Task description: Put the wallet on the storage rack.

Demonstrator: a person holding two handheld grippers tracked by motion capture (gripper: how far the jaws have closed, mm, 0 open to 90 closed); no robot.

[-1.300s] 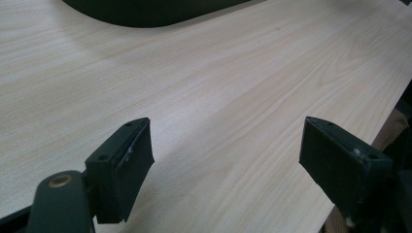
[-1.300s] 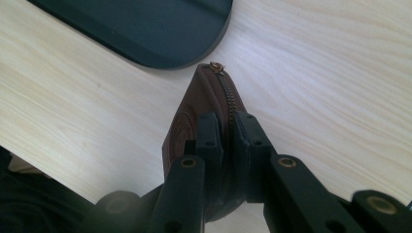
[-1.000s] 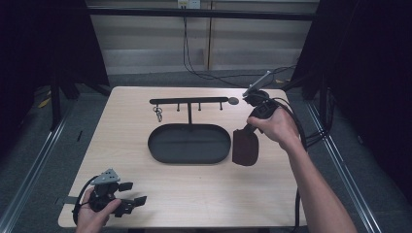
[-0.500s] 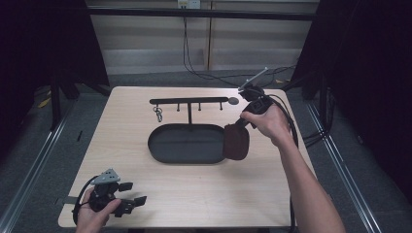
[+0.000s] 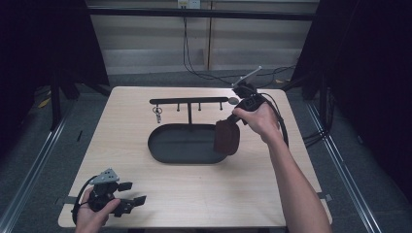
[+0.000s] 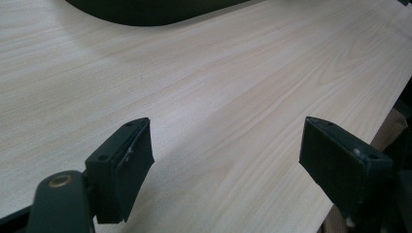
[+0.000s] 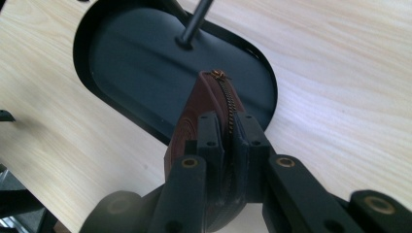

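My right gripper point(image 5: 236, 119) is shut on a dark brown zippered pouch point(image 5: 227, 137), which hangs above the right end of the black oval tray point(image 5: 165, 148). In the right gripper view the pouch point(image 7: 194, 116) sits pinched between the jaws with its brass zipper point(image 7: 226, 99) facing up, over the tray point(image 7: 126, 53). A black rack with hooks point(image 5: 188, 101) rises from the tray on a post point(image 7: 192, 24); a key ring point(image 5: 157, 111) hangs from its left hook. My left gripper point(image 5: 131, 192) rests open near the table's front left corner. Its jaws stand wide apart over bare wood point(image 6: 223, 145).
The light wooden table point(image 5: 194, 189) has free room in front of the tray. Its front edge lies close to my left gripper. Cables point(image 5: 194, 58) run along the floor behind the table. Dark curtains flank both sides.
My right gripper has carried the pouch leftward from beside the tray to over its right end. The left gripper has stayed put.
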